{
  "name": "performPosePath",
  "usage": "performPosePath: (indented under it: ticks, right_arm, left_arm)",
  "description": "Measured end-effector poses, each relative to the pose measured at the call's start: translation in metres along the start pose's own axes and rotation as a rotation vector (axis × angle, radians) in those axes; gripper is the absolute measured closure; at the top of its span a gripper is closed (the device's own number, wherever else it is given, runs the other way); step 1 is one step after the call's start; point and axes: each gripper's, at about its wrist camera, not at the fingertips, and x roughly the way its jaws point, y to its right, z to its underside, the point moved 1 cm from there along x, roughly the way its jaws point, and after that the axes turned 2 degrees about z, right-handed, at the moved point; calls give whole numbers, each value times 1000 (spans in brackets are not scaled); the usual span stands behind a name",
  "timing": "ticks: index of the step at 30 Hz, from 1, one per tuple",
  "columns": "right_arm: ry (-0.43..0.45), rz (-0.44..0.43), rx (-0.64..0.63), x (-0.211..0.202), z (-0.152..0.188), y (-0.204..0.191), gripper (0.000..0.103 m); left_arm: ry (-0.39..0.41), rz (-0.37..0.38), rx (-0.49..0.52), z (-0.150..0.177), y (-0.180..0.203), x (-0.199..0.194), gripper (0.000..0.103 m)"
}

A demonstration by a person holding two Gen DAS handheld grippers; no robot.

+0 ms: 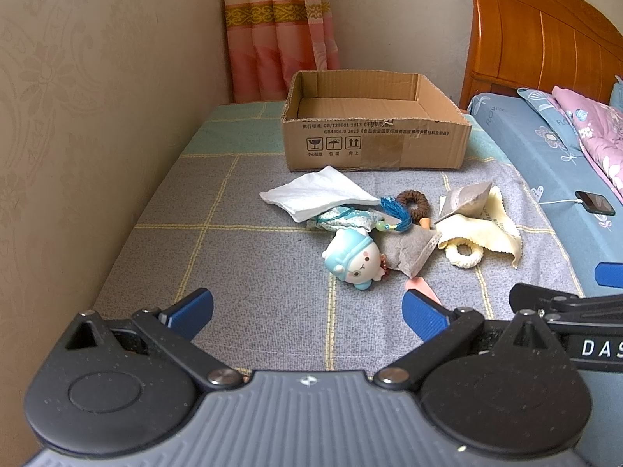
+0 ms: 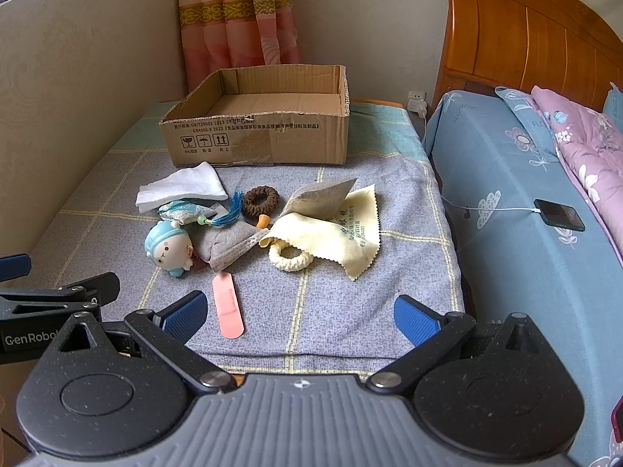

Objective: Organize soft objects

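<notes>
Soft objects heaped mid-table, just in front of the cardboard box (image 2: 257, 132): folded white cloth (image 2: 183, 188), pale blue sachet with teal tassel (image 2: 183, 210), blue-capped plush toy (image 2: 167, 249), grey fabric pouch (image 2: 229, 243), brown scrunchie (image 2: 260, 200), cream scrunchie (image 2: 290, 258) half under the yellow lens cloth (image 2: 342, 233), and a second grey pouch (image 2: 321, 196) propped upright on that cloth. Pink adhesive bandage (image 2: 228, 311) apart from the heap, nearest the near edge. Box open-topped, empty, pushed to the far side, probably set there as the collecting bin with its low front wall facing the heap for easy drop-in. Everything on a grey checked cover (image 1: 253, 272) over the table. Both tools low at the near edge, pointed at the pile: left tool (image 1: 307, 313) with fingers spread wide, nothing between them; right tool (image 2: 300, 317) likewise spread and empty, bandage just inside its left finger. Likely poised for a first pick; no object in the box yet. Beyond the table on the right, a bed (image 2: 506, 194) with blue floral sheet, a phone (image 2: 558, 214) charging on it, wooden headboard (image 2: 525, 31) behind, striped curtain (image 2: 233, 15) in the corner.
</notes>
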Motion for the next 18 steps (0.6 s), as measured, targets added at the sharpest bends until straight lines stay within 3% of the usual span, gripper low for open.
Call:
performPosePath:
  ticks: [18]
  right_arm:
    - [6,0,-4,-1,0,-1,0]
  left_arm:
    - [21,-8,50,-2,2,-1,0]
